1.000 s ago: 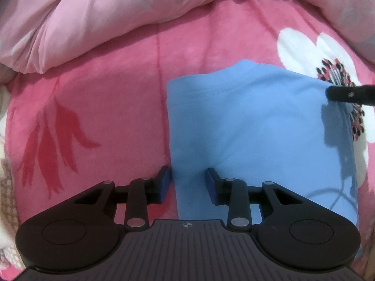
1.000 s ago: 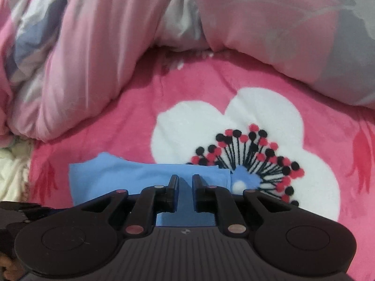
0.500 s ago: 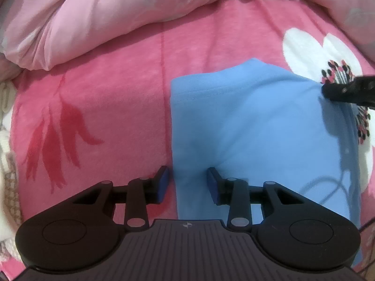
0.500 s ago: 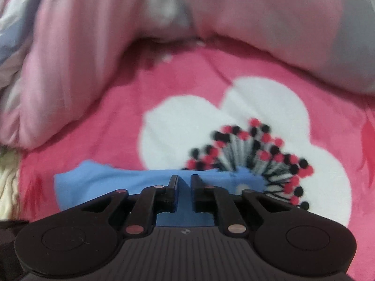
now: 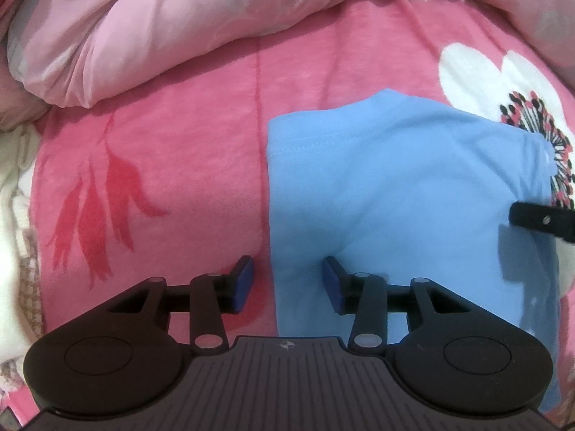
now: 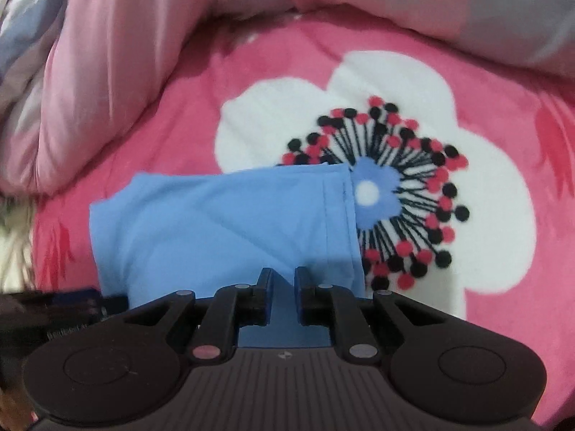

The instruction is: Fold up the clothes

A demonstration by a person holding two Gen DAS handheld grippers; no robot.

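Note:
A folded light-blue T-shirt (image 5: 395, 194) lies flat on the pink flowered blanket (image 5: 187, 165). My left gripper (image 5: 287, 282) points down at the shirt's near left edge. Its jaws are opening, one blue pad (image 5: 242, 280) over the blanket and the other over the cloth, neither pressing. In the right wrist view the shirt (image 6: 222, 222) spreads ahead of my right gripper (image 6: 284, 287), which hovers over its near right part. Those jaws are opening too, with a narrow gap and flat blue cloth showing beneath. The right gripper's finger (image 5: 539, 217) pokes in at the shirt's right edge.
A bunched pink and grey quilt (image 5: 179, 25) rims the far side of the blanket. A white flower print (image 6: 413, 165) lies just right of the shirt. Cream knitted fabric (image 5: 14, 215) sits at the left edge. The left gripper (image 6: 72, 305) shows dimly at the lower left.
My left jaws have spread wider over the shirt's left edge. My right gripper has drawn back along the shirt's right edge, so more blue cloth shows ahead of it.

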